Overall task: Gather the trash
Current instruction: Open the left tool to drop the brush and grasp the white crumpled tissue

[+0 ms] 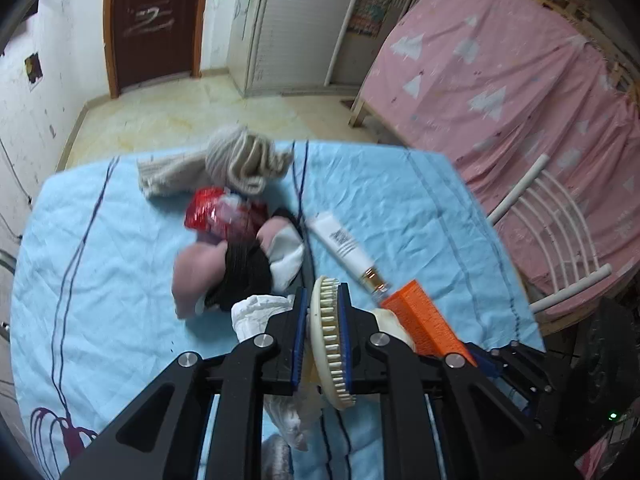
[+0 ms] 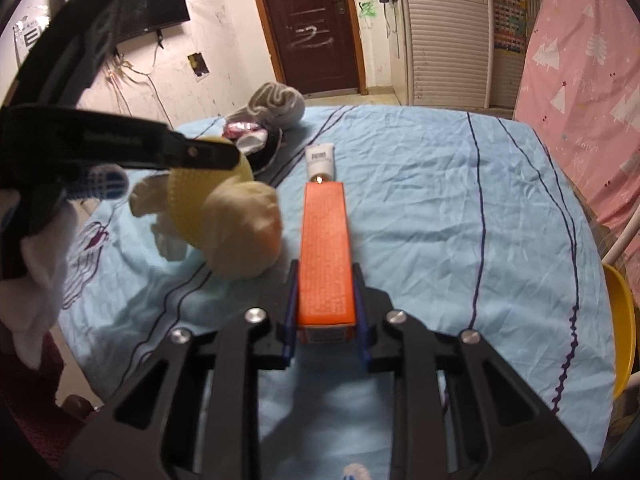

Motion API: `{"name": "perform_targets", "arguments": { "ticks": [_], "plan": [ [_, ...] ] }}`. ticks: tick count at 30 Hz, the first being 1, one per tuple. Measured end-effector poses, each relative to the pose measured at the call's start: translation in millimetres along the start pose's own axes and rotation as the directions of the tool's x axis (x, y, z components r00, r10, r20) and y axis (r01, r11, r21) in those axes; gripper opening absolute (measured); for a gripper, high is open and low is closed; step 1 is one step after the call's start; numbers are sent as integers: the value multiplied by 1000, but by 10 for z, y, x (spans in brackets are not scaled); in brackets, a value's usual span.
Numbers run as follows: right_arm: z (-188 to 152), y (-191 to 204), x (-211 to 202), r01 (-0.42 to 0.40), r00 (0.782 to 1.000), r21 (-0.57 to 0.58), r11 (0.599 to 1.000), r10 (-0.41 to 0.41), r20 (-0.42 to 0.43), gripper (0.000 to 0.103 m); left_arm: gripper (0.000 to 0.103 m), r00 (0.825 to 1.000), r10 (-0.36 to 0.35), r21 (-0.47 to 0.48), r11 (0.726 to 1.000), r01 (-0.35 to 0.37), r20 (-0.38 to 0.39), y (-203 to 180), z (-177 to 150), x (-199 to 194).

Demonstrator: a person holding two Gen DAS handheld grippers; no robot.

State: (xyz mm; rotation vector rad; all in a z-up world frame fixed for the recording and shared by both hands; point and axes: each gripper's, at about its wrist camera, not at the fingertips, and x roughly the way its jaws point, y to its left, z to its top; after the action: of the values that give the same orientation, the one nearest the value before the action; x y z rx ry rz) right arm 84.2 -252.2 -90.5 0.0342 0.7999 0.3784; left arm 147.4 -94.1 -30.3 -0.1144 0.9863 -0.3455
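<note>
While socks (image 1: 240,268) crowd nearby, white tube (image 2: 320,159) touches orange box (image 2: 326,256).

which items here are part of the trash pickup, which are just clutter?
Job, judging by what's held:
orange box, in right gripper
bristle brush, in left gripper

Lying about:
red wrapper (possibly trash)
white tube
knit cloth
socks

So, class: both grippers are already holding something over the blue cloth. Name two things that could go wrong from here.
1. The left gripper pinches the round cream brush only by its thin edge, so it might twist or slip out.
2. The right gripper clamps only the near end of the long orange box, so its far end could sag or knock the white tube just beyond it.
</note>
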Motion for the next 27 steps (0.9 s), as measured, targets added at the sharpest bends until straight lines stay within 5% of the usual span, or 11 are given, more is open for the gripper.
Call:
{"name": "perform_targets", "arguments": {
  "ticks": [12,27],
  "plan": [
    [25,-231,-188,0,998,51,999,-3,57,22,5,995,-55,58,997,50,88,-365,71,-379],
    [-82,-683,-367,21,995,139,990,-34,89,22,5,995,-98,84,992,99,-19,-712,81,54]
  ]
}}
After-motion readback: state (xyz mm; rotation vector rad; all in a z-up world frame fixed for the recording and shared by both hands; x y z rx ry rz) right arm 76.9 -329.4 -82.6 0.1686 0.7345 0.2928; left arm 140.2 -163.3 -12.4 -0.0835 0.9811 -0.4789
